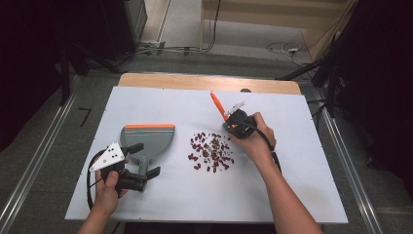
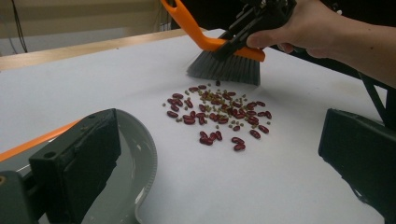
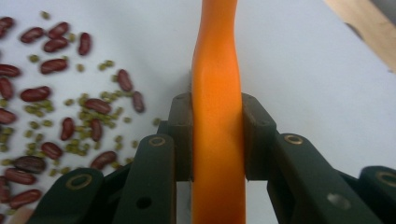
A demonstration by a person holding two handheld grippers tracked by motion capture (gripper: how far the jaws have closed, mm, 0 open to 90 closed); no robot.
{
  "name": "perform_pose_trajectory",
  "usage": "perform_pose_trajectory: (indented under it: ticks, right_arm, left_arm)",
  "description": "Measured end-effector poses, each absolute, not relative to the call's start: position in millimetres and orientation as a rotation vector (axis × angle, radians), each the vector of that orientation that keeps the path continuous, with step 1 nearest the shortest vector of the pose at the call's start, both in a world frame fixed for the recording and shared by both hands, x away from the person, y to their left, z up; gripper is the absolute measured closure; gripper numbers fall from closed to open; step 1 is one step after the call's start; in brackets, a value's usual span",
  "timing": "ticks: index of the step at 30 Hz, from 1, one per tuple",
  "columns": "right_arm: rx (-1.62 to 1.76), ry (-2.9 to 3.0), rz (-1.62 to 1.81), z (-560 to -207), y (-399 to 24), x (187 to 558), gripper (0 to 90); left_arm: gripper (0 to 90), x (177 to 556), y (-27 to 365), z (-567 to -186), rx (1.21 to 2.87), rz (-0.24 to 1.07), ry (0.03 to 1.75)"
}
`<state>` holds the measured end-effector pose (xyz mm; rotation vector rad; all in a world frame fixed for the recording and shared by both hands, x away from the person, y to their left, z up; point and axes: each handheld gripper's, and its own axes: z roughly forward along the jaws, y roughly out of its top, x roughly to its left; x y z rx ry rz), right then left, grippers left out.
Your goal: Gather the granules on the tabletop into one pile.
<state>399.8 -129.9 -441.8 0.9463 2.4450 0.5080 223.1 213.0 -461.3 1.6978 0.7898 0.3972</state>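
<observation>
**Brush poised behind the spill, dustpan waiting ahead of it**

Nearest the person, at about 7 o'clock on the white table (image 1: 292, 195), the left gripper (image 1: 141, 163) keeps to the grey dustpan's (image 1: 148, 139) handle. Its jaws stand wide, one on each side of the handle, and in the left gripper view the pads do not look pressed against it, so I read it as steadying rather than clamping. The pan lies flat with its orange-edged lip turned toward 12 o'clock rather than at the spill, so it would probably need turning before it can catch anything.

At the centre of the table lie the beans (image 1: 210, 151), a loose scatter of dark red kidney beans mixed with small green ones, just beside the pan at its 3 o'clock and apart from it.

Beyond them, at about 1 o'clock, the right gripper (image 1: 235, 124) has its jaws closed tight on the orange handle of the brush (image 2: 224, 65); the right gripper view shows both pads squeezing the handle (image 3: 217, 140) from either side. The grey bristles sit low at the far edge of the scatter, seemingly at the table surface. Standing behind the beans, the brush is placed to sweep them toward the person and the pan.
</observation>
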Motion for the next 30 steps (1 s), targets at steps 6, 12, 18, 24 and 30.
perform_pose_trajectory:
  ticks: [6,12,18,24,30]
  right_arm:
    - [0.900,2.504,0.489,-443.0,-121.1,391.4,69.1]
    - [0.874,2.550,0.524,-440.8,-122.2,378.5,69.0]
    - [0.855,2.578,0.539,-439.2,-120.2,367.5,69.1]
    - [0.861,2.566,0.603,-422.9,-124.2,374.7,69.0]
    - [0.763,2.557,0.562,-419.0,-109.3,391.7,69.0]
  left_arm:
    - [0.0,222.9,212.2,-461.3,1.699,0.394,0.788]
    - [0.0,223.0,210.0,-460.9,1.704,0.393,0.786]
    - [0.0,222.9,209.8,-461.0,1.704,0.393,0.787]
    - [0.0,222.7,210.5,-460.7,1.701,0.394,0.786]
    - [0.0,222.5,211.4,-460.7,1.691,0.395,0.791]
